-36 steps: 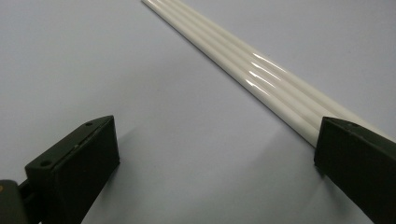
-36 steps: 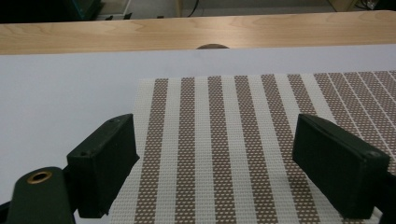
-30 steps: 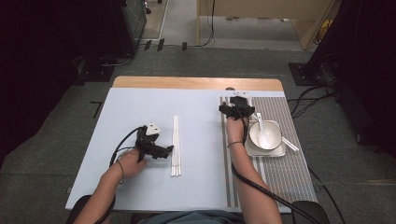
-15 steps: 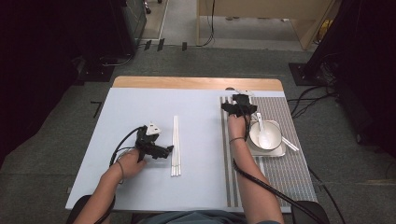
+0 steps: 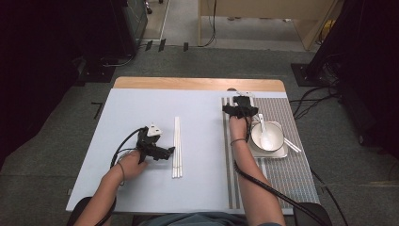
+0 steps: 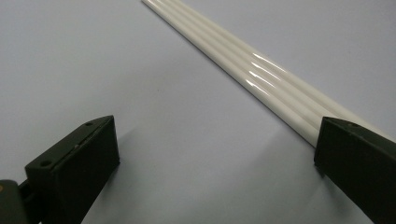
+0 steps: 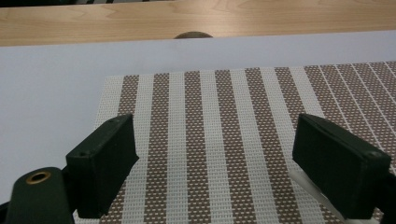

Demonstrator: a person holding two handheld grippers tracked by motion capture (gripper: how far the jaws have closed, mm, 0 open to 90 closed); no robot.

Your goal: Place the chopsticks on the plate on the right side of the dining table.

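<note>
Chopsticks [image 5: 177, 147]: white, glossy, slim round rods, lying flat and side by side as one tight bundle on the pale blue tabletop [image 5: 197, 103]. Long axis runs near-to-far in the high view, far ends pointing at the wooden back edge. In the left gripper view the chopsticks [image 6: 261, 74] cross on a diagonal, with bright highlights along their smooth surface.

Left gripper [image 5: 170, 151]: jaws spread wide, holding nothing, pointing right, tips just beside the bundle near its near half. In its own view, one black jaw sits at or over the bundle; contact unclear.

Right gripper [image 5: 241, 110]: wide open, empty, over the mat [image 5: 282, 179], which is woven, brown-and-white striped, rectangular. Just beside the forearm: white round bowl [image 5: 275, 133] with spoon [image 5: 264, 134] on a square tray [image 5: 282, 153].
</note>
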